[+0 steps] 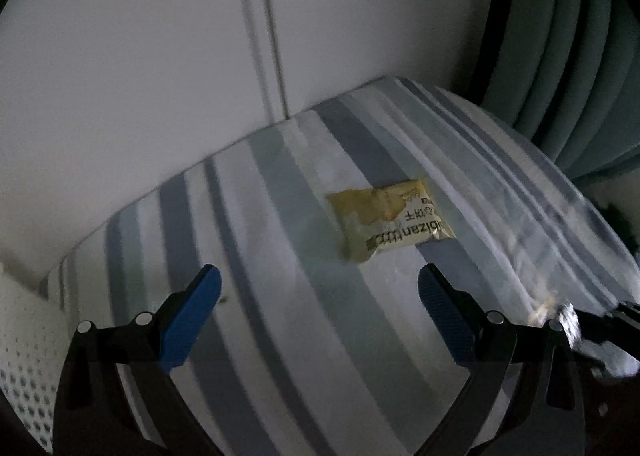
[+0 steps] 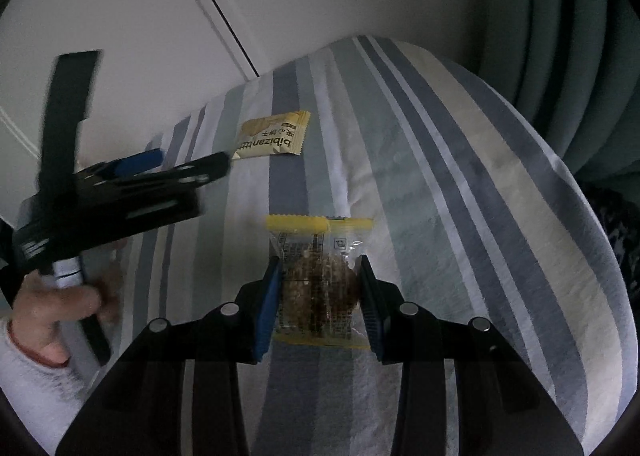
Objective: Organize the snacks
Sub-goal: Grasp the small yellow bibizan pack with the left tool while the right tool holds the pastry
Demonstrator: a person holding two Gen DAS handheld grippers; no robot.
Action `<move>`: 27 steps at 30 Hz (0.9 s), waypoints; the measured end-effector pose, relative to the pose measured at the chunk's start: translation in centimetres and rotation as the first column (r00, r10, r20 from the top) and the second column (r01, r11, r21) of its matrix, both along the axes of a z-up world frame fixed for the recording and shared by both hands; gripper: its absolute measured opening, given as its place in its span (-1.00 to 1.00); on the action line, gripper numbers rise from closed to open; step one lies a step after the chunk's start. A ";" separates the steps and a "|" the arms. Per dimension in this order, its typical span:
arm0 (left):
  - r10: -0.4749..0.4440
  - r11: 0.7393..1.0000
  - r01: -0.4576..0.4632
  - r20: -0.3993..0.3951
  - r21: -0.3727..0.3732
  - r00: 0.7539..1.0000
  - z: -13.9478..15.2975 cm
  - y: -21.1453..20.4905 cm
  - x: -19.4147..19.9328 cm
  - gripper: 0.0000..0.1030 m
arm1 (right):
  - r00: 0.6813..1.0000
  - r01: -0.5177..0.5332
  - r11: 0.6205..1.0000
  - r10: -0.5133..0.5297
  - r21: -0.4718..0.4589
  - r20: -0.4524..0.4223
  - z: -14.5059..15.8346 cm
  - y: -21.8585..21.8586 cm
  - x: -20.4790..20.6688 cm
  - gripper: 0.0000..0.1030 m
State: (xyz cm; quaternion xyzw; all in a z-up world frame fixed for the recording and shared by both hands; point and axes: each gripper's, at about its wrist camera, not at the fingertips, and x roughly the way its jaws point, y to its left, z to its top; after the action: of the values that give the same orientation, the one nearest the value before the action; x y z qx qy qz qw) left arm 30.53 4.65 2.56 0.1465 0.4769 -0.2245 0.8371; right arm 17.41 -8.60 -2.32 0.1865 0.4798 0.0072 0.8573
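right hand-held gripper [image 2: 318, 296] clamps clear yellow-edged crinkly snack packet [image 2: 318, 276] | left hand-held gripper [image 1: 320, 288] spread wide, near yellow foil biscuit sachet [image 1: 390, 221] on striped bedsheet [image 2: 460, 175] | risk: slick film slips; soft sheet snags fingers

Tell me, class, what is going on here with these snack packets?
A person holds a gripper in each hand over a striped cloth. The right gripper is shut on a clear packet with yellow ends holding a brown snack. The left gripper is open and empty, short of a yellow biscuit packet lying flat on the cloth.
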 end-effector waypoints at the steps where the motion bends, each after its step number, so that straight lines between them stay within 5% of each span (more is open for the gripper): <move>1: -0.010 1.000 0.010 -0.002 0.006 1.000 -0.3 -0.6 0.3 0.95 | 1.000 -0.001 1.000 0.001 0.000 0.001 0.0 0.1 -0.2 -0.27; 11: -0.031 0.993 0.028 0.030 0.118 0.999 -2.0 -5.6 2.3 0.95 | 1.000 -0.010 0.999 0.010 0.041 0.009 -0.1 -0.2 -0.6 -0.27; 17: -0.104 0.992 0.101 0.029 0.069 0.994 -1.6 -6.6 3.6 0.94 | 1.000 -0.022 0.998 0.021 0.059 0.009 -0.4 -0.6 -0.1 -0.27; 27: -0.133 0.991 0.131 -0.038 -0.037 0.990 -2.1 -7.1 5.1 0.03 | 0.999 -0.033 0.997 0.032 0.072 0.004 -0.3 -0.6 -0.1 -0.27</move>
State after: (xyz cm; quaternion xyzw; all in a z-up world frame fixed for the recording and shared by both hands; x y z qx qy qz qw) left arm 35.67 -2.45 0.42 0.1587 0.4790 -0.2905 0.8130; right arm 17.33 -9.25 -2.66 0.2093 0.4808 0.0387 0.8506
